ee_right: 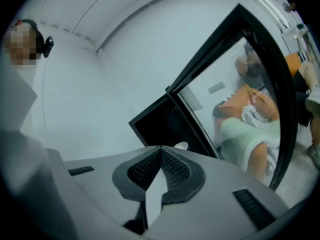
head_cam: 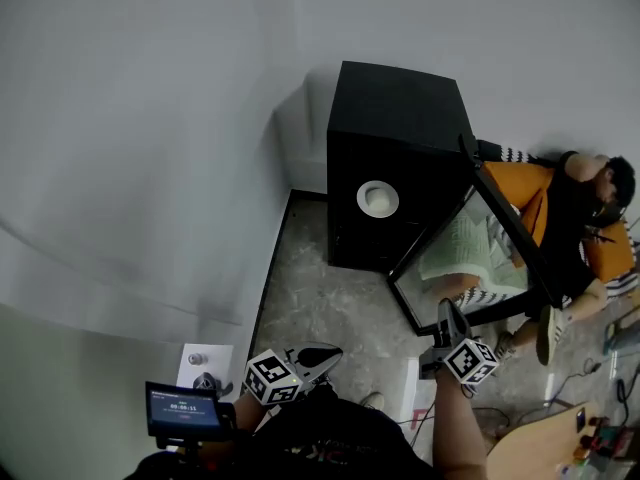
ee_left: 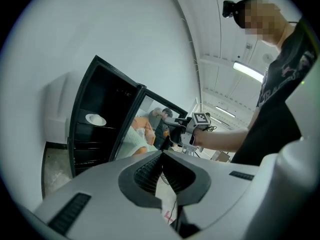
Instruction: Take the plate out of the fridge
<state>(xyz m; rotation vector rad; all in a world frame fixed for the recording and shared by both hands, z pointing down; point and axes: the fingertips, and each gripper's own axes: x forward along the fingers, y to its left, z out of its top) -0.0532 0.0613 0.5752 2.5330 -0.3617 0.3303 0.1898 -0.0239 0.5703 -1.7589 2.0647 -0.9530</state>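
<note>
Both grippers are clenched shut with nothing in them. The left gripper (head_cam: 335,350) and right gripper (head_cam: 447,313) are well short of the fridge (head_cam: 400,98). The white plate (head_cam: 377,199) sits on a shelf inside, and the door (head_cam: 512,226) is already open. I'd open one gripper before reaching in, come in level, and pinch the near rim — staying off the door.

Marble floor (head_cam: 320,308) w/ black fridge (head_cam: 400,108) in corner, door open. White plate (head_cam: 377,199) on upper shelf (ee_left: 80,128). Person (head_cam: 575,218) sits on floor beside fridge.
</note>
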